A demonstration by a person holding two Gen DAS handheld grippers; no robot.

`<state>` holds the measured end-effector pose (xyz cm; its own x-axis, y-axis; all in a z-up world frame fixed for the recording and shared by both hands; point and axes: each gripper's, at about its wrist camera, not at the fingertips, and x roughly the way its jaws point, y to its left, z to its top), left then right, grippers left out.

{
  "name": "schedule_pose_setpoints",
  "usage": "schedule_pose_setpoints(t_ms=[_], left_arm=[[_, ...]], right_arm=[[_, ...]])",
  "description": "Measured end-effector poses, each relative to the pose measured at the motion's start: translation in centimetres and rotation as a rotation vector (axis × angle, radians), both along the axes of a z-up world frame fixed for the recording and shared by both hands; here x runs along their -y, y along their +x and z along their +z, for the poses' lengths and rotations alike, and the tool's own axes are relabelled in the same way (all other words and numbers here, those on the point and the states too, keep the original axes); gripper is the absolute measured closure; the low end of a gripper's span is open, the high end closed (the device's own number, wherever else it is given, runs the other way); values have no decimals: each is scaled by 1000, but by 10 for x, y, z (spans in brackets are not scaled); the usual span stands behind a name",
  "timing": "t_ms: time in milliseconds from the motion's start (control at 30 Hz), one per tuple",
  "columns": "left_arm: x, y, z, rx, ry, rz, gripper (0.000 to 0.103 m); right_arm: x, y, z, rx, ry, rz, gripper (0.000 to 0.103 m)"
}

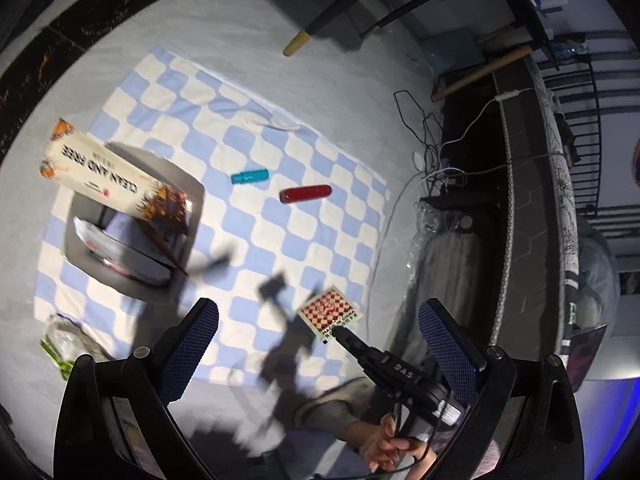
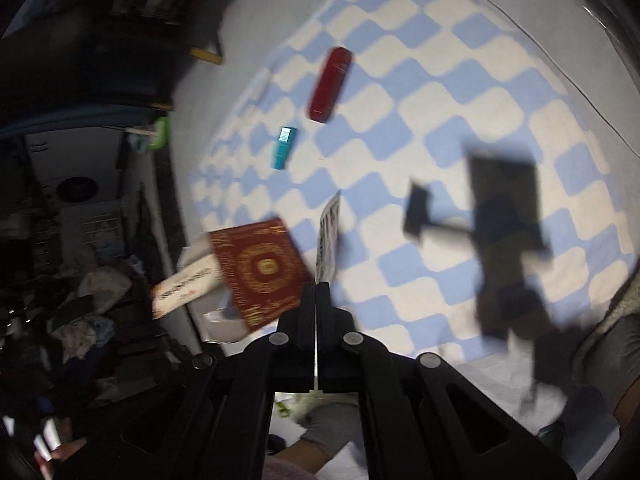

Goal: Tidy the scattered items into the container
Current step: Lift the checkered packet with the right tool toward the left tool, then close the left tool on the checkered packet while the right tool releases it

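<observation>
We are pinching a thin checkered card (image 2: 329, 236) edge-on between the right gripper (image 2: 317, 292) fingers, ready for the grey container (image 1: 192, 200) beyond them. The left gripper (image 1: 316, 340) fingers are standing spread and empty, with the red case (image 1: 306, 193) and teal tube (image 1: 250, 176) lying ahead
</observation>
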<state>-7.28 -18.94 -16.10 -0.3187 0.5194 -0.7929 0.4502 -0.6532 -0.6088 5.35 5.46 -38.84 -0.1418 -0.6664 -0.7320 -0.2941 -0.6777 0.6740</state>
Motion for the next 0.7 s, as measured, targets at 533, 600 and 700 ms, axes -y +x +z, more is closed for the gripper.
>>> schedule_pose_setpoints(t_ms=[533,600,700], left_arm=[[21,2,-32,-234,606,169,48],[29,6,-30,-246,550,168,101],[43,10,-30,-240,488,179,103]], right_arm=[[37,16,128,-277,-587,16,102],[44,16,120,-250,-592,18,102],[53,19,112,-210,-537,40,101]])
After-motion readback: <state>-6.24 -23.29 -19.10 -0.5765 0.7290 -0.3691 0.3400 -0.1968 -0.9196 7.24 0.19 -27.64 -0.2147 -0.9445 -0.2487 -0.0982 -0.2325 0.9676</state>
